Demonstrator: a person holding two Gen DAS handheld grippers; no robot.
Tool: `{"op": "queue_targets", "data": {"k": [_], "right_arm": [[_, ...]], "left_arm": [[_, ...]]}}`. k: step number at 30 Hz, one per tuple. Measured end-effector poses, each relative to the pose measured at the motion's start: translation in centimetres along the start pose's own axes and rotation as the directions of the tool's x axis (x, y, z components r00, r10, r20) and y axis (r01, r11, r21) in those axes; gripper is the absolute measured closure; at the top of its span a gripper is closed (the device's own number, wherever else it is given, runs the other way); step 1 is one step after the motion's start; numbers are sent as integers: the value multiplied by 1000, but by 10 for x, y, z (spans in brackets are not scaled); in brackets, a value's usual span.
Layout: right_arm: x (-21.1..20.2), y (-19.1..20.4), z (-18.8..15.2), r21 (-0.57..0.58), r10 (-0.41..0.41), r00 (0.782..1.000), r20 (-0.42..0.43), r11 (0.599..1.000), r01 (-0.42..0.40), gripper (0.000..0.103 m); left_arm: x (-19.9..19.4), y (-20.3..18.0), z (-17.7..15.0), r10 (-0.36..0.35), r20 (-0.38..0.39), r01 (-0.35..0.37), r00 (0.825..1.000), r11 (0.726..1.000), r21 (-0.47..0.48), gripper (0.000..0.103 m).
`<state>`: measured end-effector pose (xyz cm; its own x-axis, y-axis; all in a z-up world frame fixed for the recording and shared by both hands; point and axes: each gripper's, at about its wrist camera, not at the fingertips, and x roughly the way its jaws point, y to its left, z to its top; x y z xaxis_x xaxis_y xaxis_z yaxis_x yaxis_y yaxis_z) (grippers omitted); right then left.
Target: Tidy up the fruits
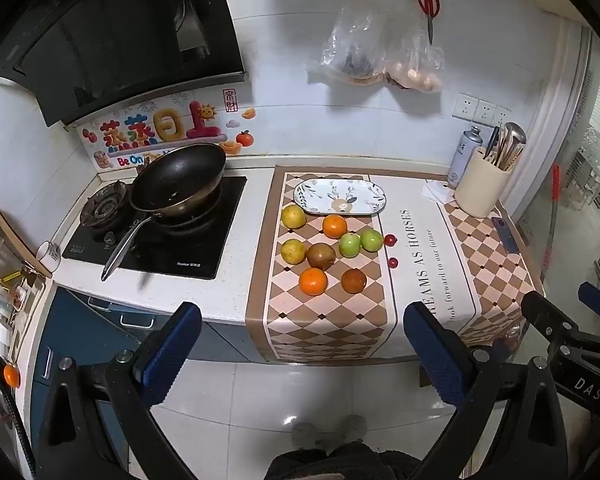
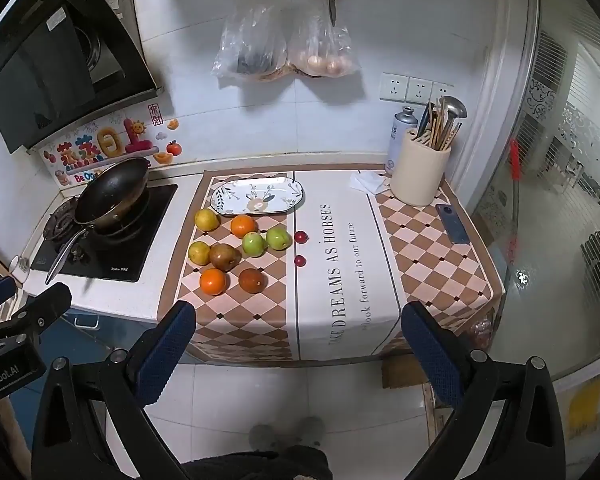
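Observation:
Several fruits lie on the checked cloth: two oranges (image 1: 313,281) (image 1: 334,226), two yellow fruits (image 1: 293,216) (image 1: 293,251), two green apples (image 1: 349,245) (image 1: 371,239), two brown fruits (image 1: 321,255) (image 1: 353,280) and two small red cherries (image 1: 390,239). An empty patterned oval plate (image 1: 339,197) sits behind them; it also shows in the right wrist view (image 2: 258,196), as does the near orange (image 2: 213,281). My left gripper (image 1: 302,344) is open and empty, back from the counter edge above the floor. My right gripper (image 2: 300,340) is open and empty, likewise in front of the counter.
A black wok (image 1: 178,178) sits on the stove at the left. A cream utensil holder (image 2: 419,172), a spray can (image 2: 400,138), a tissue (image 2: 366,182) and a phone (image 2: 453,223) stand at the counter's right. Plastic bags (image 2: 284,46) and red scissors hang on the wall.

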<state>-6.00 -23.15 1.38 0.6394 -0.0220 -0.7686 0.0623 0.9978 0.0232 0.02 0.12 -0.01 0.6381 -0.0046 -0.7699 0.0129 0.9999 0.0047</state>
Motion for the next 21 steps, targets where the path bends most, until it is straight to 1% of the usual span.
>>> {"op": "queue_targets", "data": {"k": [2, 10, 12, 20, 21], "right_arm": [[0, 1, 0, 1, 0, 1000, -1, 1000, 0, 0], [-3, -3, 0, 1, 4, 1000, 4, 1000, -4, 0], [-7, 0, 2, 3, 4, 1000, 6, 1000, -4, 0], [-7, 2, 2, 9, 11, 1000, 2, 1000, -11, 0], [-7, 2, 2, 9, 11, 1000, 3, 1000, -11, 0]], "left_arm": [[-1, -6, 2, 1, -1, -1, 1000, 1000, 0, 0], [-1, -11, 5, 1, -2, -1, 1000, 1000, 2, 0], [-5, -8, 0, 0, 1, 0, 1000, 1000, 1, 0], [-10, -16, 2, 1, 0, 0, 1000, 1000, 5, 0], [-7, -10, 0, 0, 4, 0, 1000, 1000, 1, 0]]}}
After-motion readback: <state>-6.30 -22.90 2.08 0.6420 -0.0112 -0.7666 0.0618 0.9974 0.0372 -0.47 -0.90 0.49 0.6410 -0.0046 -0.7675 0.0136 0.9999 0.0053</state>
